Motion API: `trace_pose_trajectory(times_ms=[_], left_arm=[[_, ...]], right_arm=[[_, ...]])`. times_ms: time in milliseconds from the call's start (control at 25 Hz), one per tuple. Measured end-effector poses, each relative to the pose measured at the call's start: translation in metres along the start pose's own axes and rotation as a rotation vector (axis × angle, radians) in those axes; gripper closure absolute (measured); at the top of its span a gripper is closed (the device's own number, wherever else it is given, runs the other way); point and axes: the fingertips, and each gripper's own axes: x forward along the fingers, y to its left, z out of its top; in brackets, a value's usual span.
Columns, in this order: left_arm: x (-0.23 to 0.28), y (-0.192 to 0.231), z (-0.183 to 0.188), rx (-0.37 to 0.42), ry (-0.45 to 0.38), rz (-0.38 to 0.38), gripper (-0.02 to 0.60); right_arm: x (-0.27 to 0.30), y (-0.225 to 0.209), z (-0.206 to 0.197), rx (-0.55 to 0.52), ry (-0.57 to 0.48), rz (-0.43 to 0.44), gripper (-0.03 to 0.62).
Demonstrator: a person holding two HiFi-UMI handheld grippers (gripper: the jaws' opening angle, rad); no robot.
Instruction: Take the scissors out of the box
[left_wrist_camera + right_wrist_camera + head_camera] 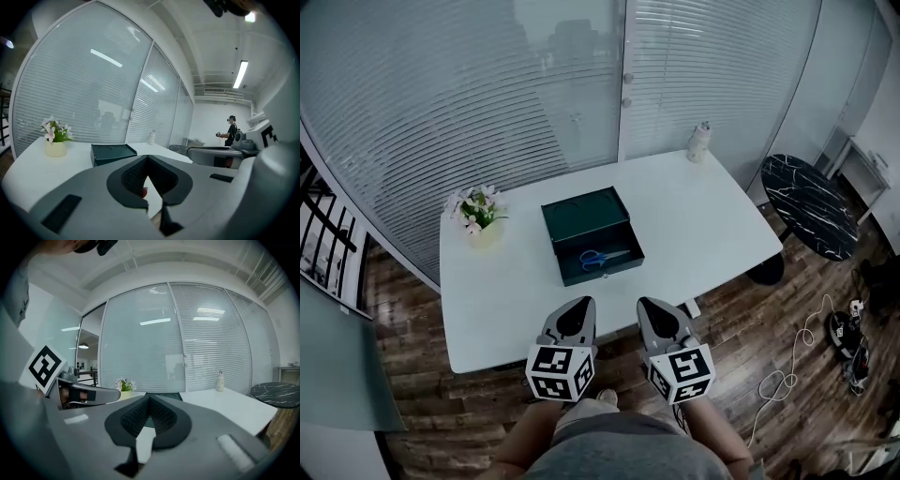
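Head view, target: I see the blue-handled metal scissors (602, 258) lying flat in the tray of the open dark green rectangular box (609, 270), mid-way across the white table (712, 225)
Head view, tools: left gripper (580, 303) and right gripper (649, 306) sit side by side at the table's near edge, apart from the box
Left gripper view: jaws pressed together, nothing between them
Right gripper view: jaws closed tip to tip, empty
Handling: I judge the scissors light, rigid, thin and slick
Grip point: I would pinch the handle loops or the pivot, not the blades
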Motion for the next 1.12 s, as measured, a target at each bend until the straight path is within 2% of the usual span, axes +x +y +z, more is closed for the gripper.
trace_pose_trajectory(times_ms=[440,920,1120], left_arm=[[0.026,0.041,0.005,-0.036,0.016,0.078,0.577],[0.07,0.086,0.03,-0.089,-0.043,0.241,0.577],[0.086,0.093,0.039,-0.114,-0.053,0.314,0.577]], right_arm=[[0.058,-0.012,-0.009,0.002,0.061,0.082,0.585],[0.152,-0.032,0.006,-0.09,0.098,0.289,0.585],[0.184,-0.042,-0.001,-0.12,0.159,0.385,0.585]])
